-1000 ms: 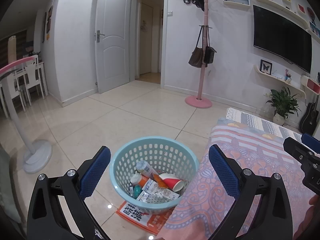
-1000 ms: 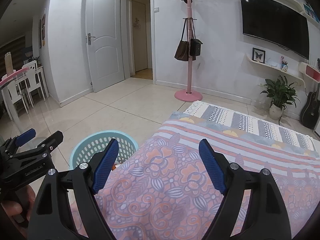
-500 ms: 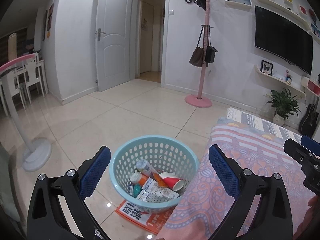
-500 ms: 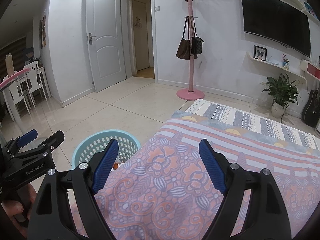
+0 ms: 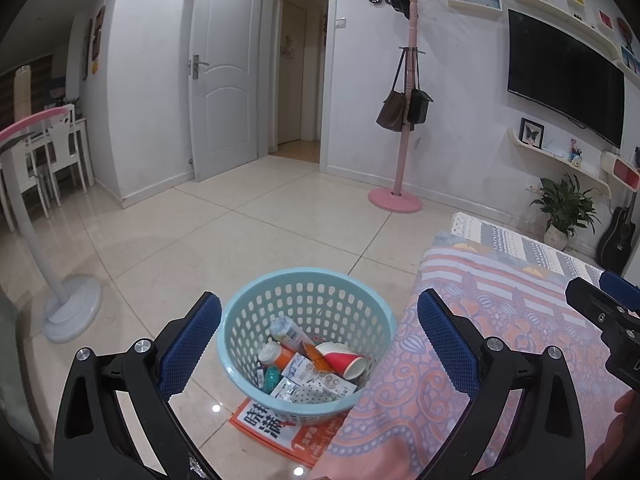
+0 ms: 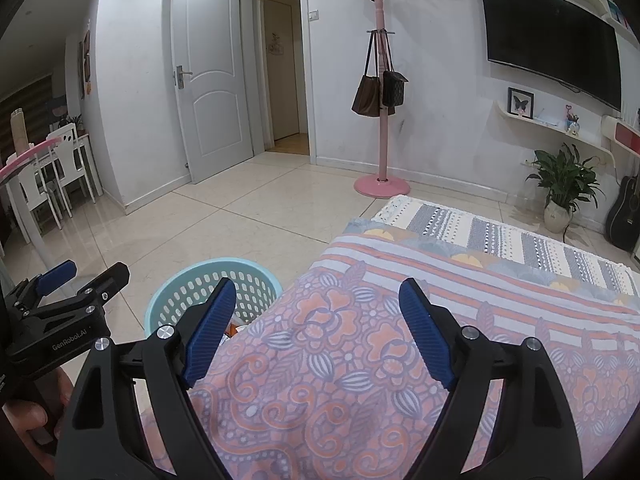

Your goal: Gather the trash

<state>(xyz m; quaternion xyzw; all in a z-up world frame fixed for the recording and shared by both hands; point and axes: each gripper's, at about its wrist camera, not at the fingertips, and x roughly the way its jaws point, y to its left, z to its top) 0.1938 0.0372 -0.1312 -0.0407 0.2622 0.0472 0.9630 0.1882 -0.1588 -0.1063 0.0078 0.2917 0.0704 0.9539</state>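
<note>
My left tongs (image 5: 320, 344) stand wide with nothing between them, hovering over the pale blue basket (image 5: 240, 320) on the floor. It holds the trash: a red paper cup (image 5: 342, 360), a bottle (image 5: 288, 332), wrappers. My right tongs (image 6: 316, 336) gape wide too, empty, above the patterned bedspread (image 6: 480, 280) beside the basket.

One light-blue perforated basket (image 5: 308, 304) on the floor holds one red paper cup (image 5: 342, 358), one orange-capped bottle (image 5: 274, 354), one white tube (image 5: 288, 330) and several flat packets, number uncertain. One magazine (image 5: 280, 426) lies beneath it at 6 o'clock. At 12 o'clock, one pink coat stand (image 5: 406, 92) carries two bags. At 3 o'clock: one television (image 5: 560, 76), one potted plant (image 5: 564, 208), one guitar (image 5: 618, 236).
</note>
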